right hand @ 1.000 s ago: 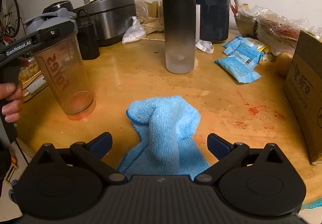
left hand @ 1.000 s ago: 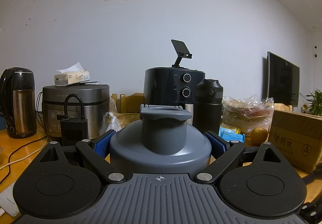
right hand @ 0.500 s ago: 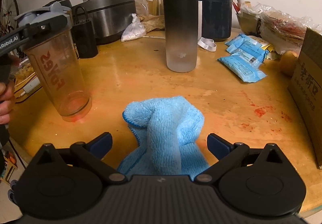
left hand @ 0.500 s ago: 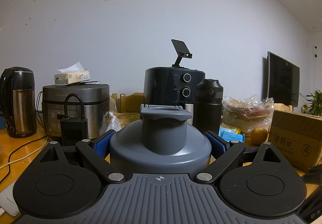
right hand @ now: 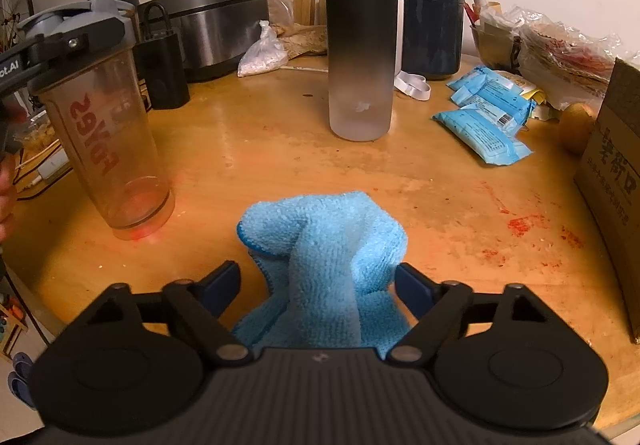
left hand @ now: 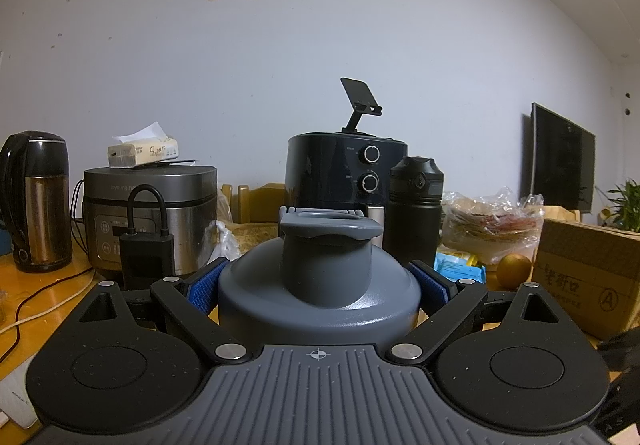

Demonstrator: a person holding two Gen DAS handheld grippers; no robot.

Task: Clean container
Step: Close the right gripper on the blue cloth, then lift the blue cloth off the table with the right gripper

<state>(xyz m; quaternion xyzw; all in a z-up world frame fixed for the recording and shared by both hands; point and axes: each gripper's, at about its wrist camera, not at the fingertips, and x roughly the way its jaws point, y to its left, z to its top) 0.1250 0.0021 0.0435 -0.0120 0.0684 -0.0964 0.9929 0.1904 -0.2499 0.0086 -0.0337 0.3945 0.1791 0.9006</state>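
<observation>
Our left gripper [left hand: 319, 287] clamps the grey lid [left hand: 320, 285] of the clear shaker cup [right hand: 108, 141], light, stiff and slick, best held at that lid. Our right gripper [right hand: 318, 281] is closing around the soft blue microfibre cloth [right hand: 324, 245] bunched between its fingers. Only the right view shows the cup's red-stained base on the wooden table [right hand: 260, 149].

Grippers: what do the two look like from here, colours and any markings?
Both match. The right gripper has black linkage arms with silver pivot pins, blue pads, two round black discs and a ribbed grey plate. The left gripper adds a small crosshair mark on its plate; from the right wrist view its side shows white lettering, partly cut off.
</observation>
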